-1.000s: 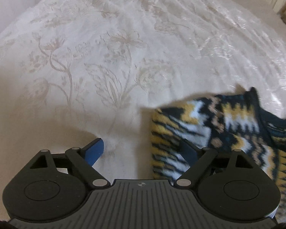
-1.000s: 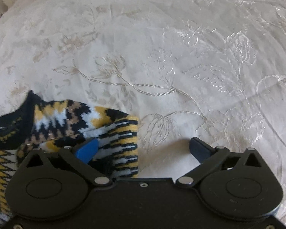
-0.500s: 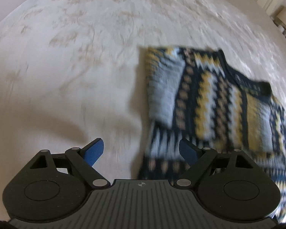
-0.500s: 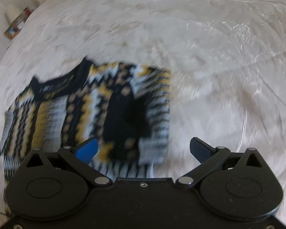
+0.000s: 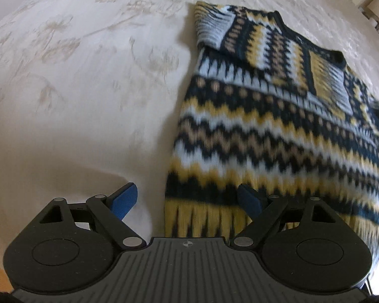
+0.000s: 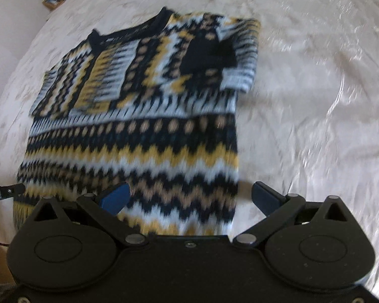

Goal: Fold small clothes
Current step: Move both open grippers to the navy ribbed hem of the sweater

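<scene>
A cream floral-embroidered bedspread (image 5: pixel 88 88) covers the bed. A navy, yellow and white zigzag-knit sweater (image 6: pixel 144 136) lies flat with sleeves folded in. The left hand-held gripper (image 5: pixel 187 199) and the right hand-held gripper (image 6: pixel 189 197) hover apart, empty.

The left gripper (image 5: pixel 187 200) fills the bottom of its frame, jaws spread wide and empty. The right gripper (image 6: pixel 189 198) sits likewise, jaws wide apart, gripping nothing.

sweater (image 6: pixel 139 131) motion-blurred, hem hidden behind right gripper (image 6: pixel 189 197) body
</scene>
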The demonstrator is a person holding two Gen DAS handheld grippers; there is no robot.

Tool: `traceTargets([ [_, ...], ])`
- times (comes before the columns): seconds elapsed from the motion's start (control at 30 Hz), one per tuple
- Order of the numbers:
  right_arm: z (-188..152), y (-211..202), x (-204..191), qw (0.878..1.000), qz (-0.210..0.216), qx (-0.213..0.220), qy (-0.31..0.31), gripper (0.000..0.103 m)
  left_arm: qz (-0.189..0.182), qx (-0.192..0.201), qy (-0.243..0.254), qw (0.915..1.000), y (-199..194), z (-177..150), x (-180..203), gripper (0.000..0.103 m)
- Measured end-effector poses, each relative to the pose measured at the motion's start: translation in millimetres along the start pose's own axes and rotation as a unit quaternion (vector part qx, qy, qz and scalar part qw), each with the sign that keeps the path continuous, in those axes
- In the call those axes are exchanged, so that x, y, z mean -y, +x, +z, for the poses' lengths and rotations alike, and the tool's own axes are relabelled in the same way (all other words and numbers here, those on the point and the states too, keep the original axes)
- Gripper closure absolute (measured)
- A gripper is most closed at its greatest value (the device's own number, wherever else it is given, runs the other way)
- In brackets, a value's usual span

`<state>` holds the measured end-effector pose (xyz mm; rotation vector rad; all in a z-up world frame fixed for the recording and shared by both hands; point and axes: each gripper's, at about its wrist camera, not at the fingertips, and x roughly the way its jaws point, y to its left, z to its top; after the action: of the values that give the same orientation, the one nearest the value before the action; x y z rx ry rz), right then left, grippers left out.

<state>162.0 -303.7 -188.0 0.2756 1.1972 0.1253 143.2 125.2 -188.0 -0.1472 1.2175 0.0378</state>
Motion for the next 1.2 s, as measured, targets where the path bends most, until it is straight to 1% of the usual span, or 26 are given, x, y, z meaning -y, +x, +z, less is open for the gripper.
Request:
traceTargets([
  [0.2, -24.8, -5.4, -1.2, 1.000, 0.016, -0.014, -0.018, 0.001, 0.005, -0.011, -0.002, 0.9999, -4.3, -30.7, 6.5, 0.016],
  [0.3, -39.0, -11.7, -2.2, 1.000, 0.017, -0.013, -0.021, 0.001, 0.003, -0.016, 0.012, 0.9998, -4.8, -43.5, 9.4, 0.016],
  [0.43, -57.3, -18.8, -3.0, 1.000, 0.015, -0.005, -0.006, 0.001, -0.006, -0.022, 0.038, 0.9990, -3.4, -55.0, 11.0, 0.016],
  [0.6, -84.1, -27.2, -8.5, 1.000, 0.004, 0.002, 0.020, 0.001, -0.025, -0.025, 0.081, 0.9961, -7.3, -71.5, 10.2, 0.016],
  [0.77, -109.0, -33.2, -16.0, 0.999, -0.001, 0.006, 0.042, 0.001, -0.036, -0.022, 0.100, 0.9941, -9.9, -91.8, 9.0, 0.016],
  [1.03, -139.6, -43.9, -34.0, 0.999, -0.007, 0.022, 0.040, 0.001, -0.053, -0.002, 0.108, 0.9927, -12.1, -101.8, 6.9, 0.016],
  [1.2, -155.9, -45.6, -41.7, 0.999, -0.005, 0.020, 0.032, 0.001, -0.057, 0.001, 0.111, 0.9922, -8.9, -104.7, 5.4, 0.016],
])
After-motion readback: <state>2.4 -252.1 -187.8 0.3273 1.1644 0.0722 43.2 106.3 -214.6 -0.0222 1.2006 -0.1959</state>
